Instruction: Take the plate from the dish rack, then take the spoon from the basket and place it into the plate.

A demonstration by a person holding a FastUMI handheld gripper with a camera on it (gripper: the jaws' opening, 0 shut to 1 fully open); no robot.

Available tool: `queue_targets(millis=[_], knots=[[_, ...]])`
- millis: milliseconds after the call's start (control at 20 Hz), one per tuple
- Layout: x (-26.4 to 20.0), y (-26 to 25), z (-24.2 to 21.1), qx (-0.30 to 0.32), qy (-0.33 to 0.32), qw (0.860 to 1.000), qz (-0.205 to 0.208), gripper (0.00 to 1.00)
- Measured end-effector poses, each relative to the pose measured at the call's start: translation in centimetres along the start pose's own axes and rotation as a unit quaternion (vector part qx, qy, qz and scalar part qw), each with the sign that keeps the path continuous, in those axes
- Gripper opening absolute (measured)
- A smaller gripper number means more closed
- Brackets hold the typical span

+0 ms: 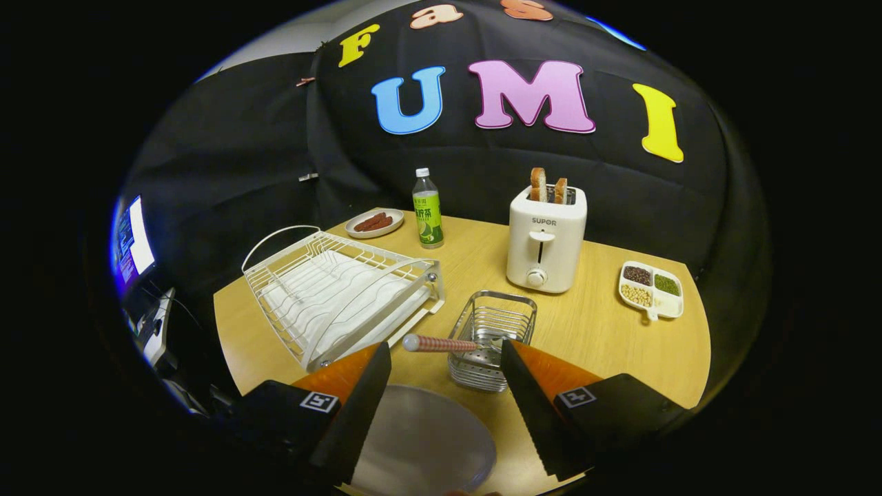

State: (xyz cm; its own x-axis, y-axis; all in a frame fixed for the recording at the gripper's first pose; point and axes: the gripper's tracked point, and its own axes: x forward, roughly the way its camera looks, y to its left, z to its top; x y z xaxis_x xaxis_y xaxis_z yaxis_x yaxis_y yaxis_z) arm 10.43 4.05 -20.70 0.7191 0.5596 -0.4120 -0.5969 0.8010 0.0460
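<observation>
Gripper is spread wide, holding nothing. The plate sits on the table between its fingers. Just ahead, the spoon pokes out of the wire basket, with the empty dish rack beside it.

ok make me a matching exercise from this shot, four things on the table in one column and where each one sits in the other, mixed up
Things:
1. striped-handled spoon
2. round grey plate
3. two brown toast slices
4. green-labelled plastic bottle

Places:
A. standing in the slots of the white toaster
B. on the wooden table, low between the open tool's fingers
C. upright beside the small dish of sausages, beyond the white wire dish rack
D. lying in the metal wire basket, handle sticking out toward the rack

Pairs: 1-D, 2-B, 3-A, 4-C
</observation>
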Motion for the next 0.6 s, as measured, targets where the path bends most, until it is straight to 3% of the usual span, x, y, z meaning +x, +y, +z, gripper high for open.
queue_targets(millis=[400, 450, 600], knots=[[3.2, -1.3, 0.0, -0.064, -0.017, 0.997, -0.025, 1.00], [3.6, -1.1, -0.2, -0.066, -0.018, 0.997, -0.024, 0.90], [4.1, -0.7, -0.4, -0.059, -0.016, 0.998, -0.021, 0.76]])
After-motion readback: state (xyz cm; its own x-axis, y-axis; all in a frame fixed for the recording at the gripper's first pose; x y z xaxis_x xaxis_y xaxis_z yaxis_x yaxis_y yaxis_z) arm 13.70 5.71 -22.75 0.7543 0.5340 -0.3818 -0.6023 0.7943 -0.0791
